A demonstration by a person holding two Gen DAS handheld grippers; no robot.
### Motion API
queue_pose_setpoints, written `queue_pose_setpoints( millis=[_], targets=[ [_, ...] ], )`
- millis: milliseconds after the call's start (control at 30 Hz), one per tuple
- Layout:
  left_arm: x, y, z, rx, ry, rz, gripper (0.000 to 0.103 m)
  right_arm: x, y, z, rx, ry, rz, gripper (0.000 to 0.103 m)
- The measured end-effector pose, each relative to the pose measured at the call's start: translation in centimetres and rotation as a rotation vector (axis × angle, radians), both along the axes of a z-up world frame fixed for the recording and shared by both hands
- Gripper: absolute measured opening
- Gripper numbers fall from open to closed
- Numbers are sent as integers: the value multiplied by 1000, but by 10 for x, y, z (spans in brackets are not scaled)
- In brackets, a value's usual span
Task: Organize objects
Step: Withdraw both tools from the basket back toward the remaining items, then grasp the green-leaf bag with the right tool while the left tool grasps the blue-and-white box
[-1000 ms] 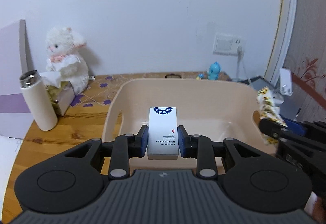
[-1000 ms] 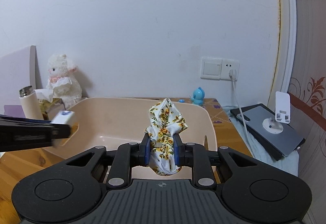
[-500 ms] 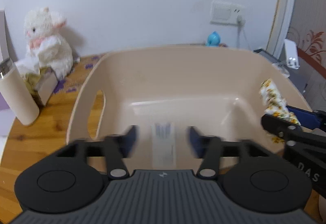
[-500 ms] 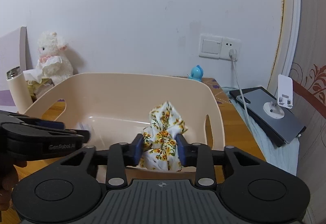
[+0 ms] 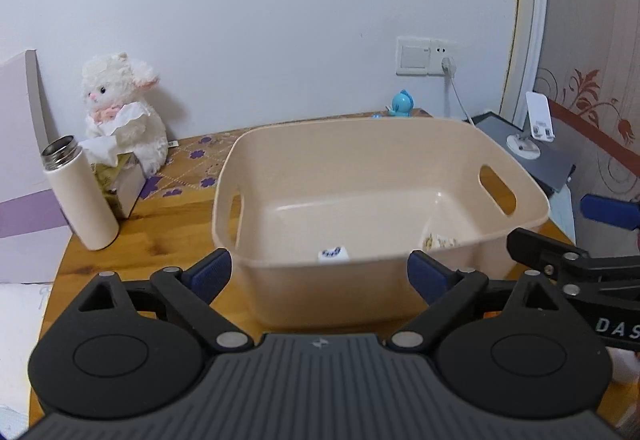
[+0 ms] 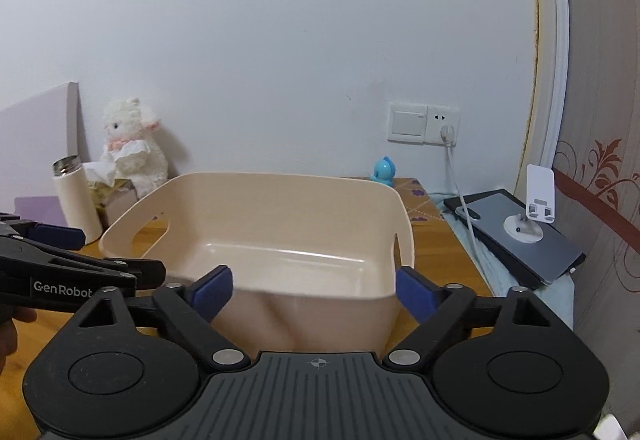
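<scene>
Basin (image 5: 516, 176) between thermos (image 5: 82, 196) and tablet (image 5: 532, 156); plush lamb (image 5: 124, 112) behind.

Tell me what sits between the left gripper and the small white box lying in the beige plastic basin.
The beige plastic basin's near wall stands between the open left gripper and the small white box, whose top shows above that rim.
</scene>
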State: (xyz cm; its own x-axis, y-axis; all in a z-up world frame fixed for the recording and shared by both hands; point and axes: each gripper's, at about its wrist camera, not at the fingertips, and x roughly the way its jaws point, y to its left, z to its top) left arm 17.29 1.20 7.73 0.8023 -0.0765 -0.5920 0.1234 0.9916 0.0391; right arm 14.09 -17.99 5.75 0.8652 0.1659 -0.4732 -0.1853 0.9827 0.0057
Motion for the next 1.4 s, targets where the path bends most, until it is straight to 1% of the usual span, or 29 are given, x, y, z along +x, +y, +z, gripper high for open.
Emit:
queue_pose_setpoints(
  millis=[100, 200, 467, 600, 733, 900, 1067, 1167, 1233, 1267, 1367, 1400],
  targets=[
    [-15, 8, -5, 10, 9, 2, 95, -16, 5, -4, -20, 9, 10, 95],
    [-27, 17, -14, 8, 43, -3, 95, -31, 9, -13, -31, 35, 21, 96],
    [-47, 32, -47, 81, 109, 4, 95, -58, 22, -47, -44, 123, 56, 96],
    [-53, 37, -59, 99, 125, 8, 95, -66, 30, -61, -47, 170, 79, 96],
    [-58, 41, -68, 96, 145, 2, 95, -70, 34, -71, -28, 221, 116, 96],
    [-59, 43, -80, 96, 171, 3, 95, -67, 44, -84, -36, 268, 139, 95],
    [-56, 41, -86, 71, 180, -11, 95, -57, 48, -97, -14, 315, 151, 86],
    [-51, 39, -88, 43, 179, -11, 95, -52, 47, -104, 0, 335, 149, 75],
    [-46, 37, -91, 21, 186, -13, 95, -52, 47, -106, -18, 321, 138, 67],
    [-43, 35, -92, 10, 189, -16, 95, -52, 47, -106, -28, 315, 136, 66],
    [-36, 29, -97, -14, 203, -32, 95, -51, 43, -106, -37, 311, 131, 58],
    [-34, 26, -99, -19, 209, -38, 95, -51, 41, -106, -38, 308, 128, 54]
  ],
)
